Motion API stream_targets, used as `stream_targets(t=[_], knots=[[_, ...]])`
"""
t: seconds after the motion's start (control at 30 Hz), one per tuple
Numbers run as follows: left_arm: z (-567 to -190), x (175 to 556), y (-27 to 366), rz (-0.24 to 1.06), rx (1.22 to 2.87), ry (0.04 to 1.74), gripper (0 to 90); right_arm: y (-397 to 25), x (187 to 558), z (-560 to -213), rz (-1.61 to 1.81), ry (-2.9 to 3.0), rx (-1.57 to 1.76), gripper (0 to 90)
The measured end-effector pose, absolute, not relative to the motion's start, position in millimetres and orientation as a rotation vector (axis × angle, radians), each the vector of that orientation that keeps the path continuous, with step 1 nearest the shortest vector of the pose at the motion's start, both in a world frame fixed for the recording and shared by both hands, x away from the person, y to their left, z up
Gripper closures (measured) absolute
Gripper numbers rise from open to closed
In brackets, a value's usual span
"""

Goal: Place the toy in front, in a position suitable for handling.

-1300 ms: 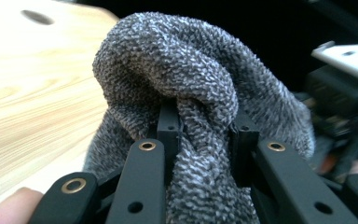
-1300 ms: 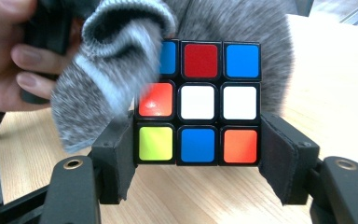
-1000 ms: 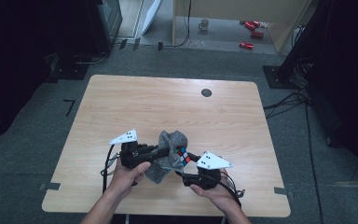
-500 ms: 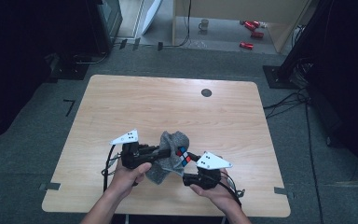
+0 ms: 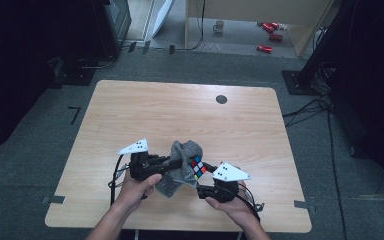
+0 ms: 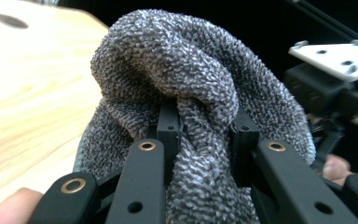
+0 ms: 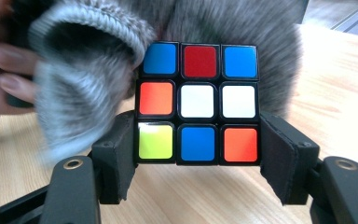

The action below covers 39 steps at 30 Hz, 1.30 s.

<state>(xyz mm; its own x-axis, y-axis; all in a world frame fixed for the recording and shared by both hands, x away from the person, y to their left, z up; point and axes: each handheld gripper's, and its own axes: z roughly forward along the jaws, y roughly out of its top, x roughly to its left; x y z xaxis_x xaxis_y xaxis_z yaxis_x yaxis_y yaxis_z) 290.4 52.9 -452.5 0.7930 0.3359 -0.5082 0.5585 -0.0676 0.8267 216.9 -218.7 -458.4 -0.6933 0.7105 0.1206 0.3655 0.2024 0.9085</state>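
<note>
High view: left tongs [image 5: 176, 161] pinch the grey towel [image 5: 180, 167]; right tongs [image 5: 200, 171] clamp the Rubik's cube [image 5: 197, 167] against it, above the surface [image 5: 180, 115].

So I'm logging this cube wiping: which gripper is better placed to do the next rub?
Left, probably. The left gripper is shut on the grey cloth, touching the cube; the right gripper only holds it.
</note>
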Motion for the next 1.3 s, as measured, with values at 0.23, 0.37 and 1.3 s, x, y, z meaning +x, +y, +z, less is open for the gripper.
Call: stream_targets(t=[0.23,0.37,1.3], knots=[[-443.3,282.3,45.0,-0.25,1.638,0.636,73.4,-217.8,217.0,-459.5,1.508,2.161,1.009,34.7],[-443.0,281.9,44.6,-0.207,1.665,0.641,73.3,-214.0,216.5,-461.5,1.484,2.171,1.004,34.7],[-445.6,286.4,48.6,-0.199,1.682,0.692,72.7,-219.3,217.0,-458.8,1.507,2.155,1.007,34.6]])
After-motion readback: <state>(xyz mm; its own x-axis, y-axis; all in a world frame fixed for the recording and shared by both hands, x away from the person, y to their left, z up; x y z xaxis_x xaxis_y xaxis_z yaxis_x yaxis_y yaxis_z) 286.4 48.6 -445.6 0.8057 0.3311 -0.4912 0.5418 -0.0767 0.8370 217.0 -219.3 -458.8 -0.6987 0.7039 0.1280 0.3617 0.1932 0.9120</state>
